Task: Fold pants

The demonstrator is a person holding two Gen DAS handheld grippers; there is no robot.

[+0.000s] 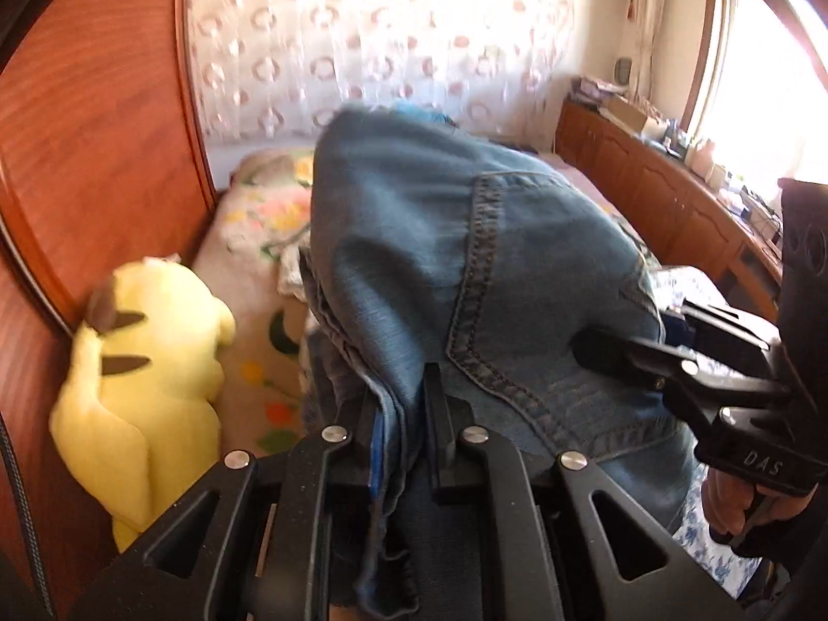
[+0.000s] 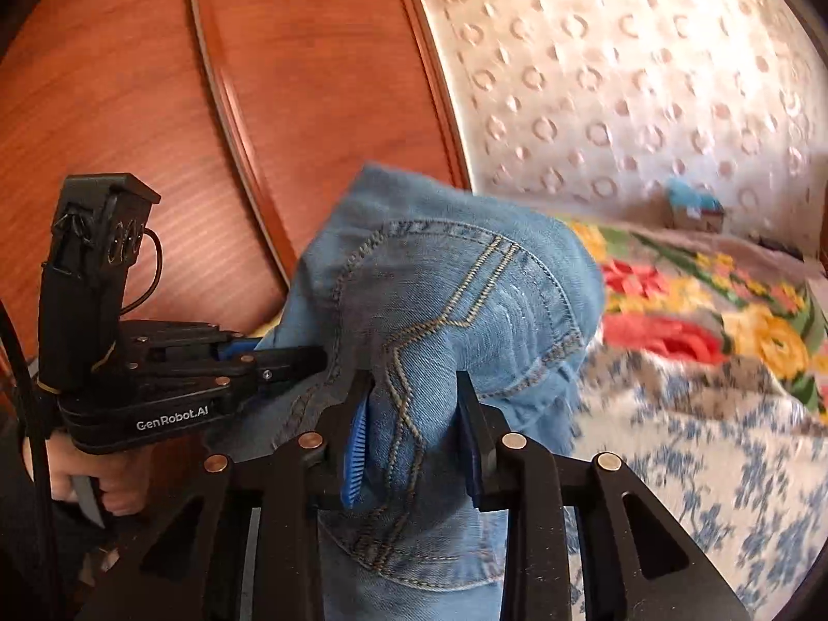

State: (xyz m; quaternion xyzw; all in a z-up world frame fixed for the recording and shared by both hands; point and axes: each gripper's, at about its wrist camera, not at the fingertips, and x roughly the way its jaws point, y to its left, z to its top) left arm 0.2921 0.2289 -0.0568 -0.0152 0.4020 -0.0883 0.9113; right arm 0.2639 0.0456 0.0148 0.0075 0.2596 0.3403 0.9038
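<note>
Bedroom, daylight from a window (image 1: 745, 67) at right. Bed (image 2: 698, 414) under a blue-and-white floral sheet, with a bright flowered blanket (image 2: 688, 305) across its far part. One reddish wooden headboard (image 1: 98, 155) at left; a patterned white curtain (image 1: 393, 36) behind the bed. One yellow plush toy (image 1: 139, 388) leans against the headboard, beside the bed edge. One low wooden cabinet (image 1: 657, 191) runs under the window, its top crowded with small items too blurred to name.

Item: one pair of blue denim jeans (image 1: 440, 279), held up off the bed between the two grippers — bunched, not flat. Stitched seams curve over the fabric; a back pocket with zigzag stitching (image 2: 409, 393) faces the right camera. The cloth fills the middle of both views and hides much of the bed behind it.

Grippers: two. Left gripper (image 1: 403, 414) is nearly closed, a folded edge of denim pinched between its fingers, loose cloth hanging down over its body. Right gripper (image 2: 414, 429) stands wider, its blue pads (image 2: 354, 460) pressed on a thick wad of jeans at the pocket. Each gripper shows in the other's view, close beside it, with a bare hand on the handle — both clamped to the same end of the garment.
</note>
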